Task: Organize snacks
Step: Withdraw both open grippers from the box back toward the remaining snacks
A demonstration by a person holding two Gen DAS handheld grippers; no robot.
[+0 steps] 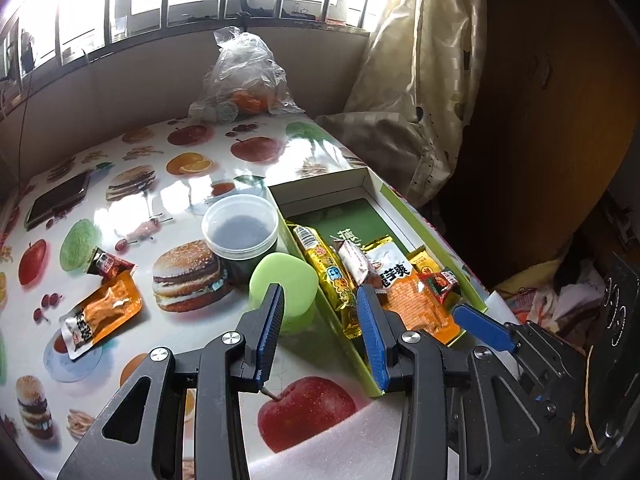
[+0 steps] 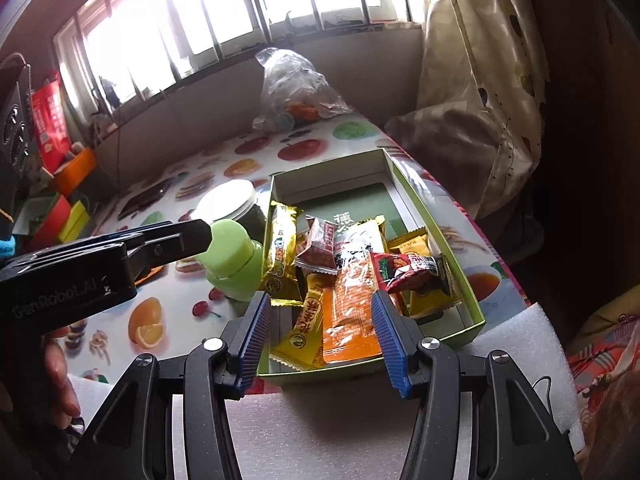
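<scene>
On the glossy, fruit-printed worktop (image 1: 132,216), the shallow cardboard box (image 2: 432,216) near its right edge holds most crinkly foil packets, so each empty, parted hand-held gripper, left (image 1: 320,312) and right (image 2: 318,330), should next pinch the flat orange pouch (image 1: 102,312) near the left edge by its sealed rim.

The near corner of the green box (image 1: 420,216) is hidden behind the left hand-held gripper (image 1: 320,300). Lower snack packets (image 2: 348,280) lie partly buried under others, their print too small to read. Contents of the far clear plastic bag (image 1: 244,80) are blurred. The worktop (image 1: 120,240) is cut off on the left.
</scene>
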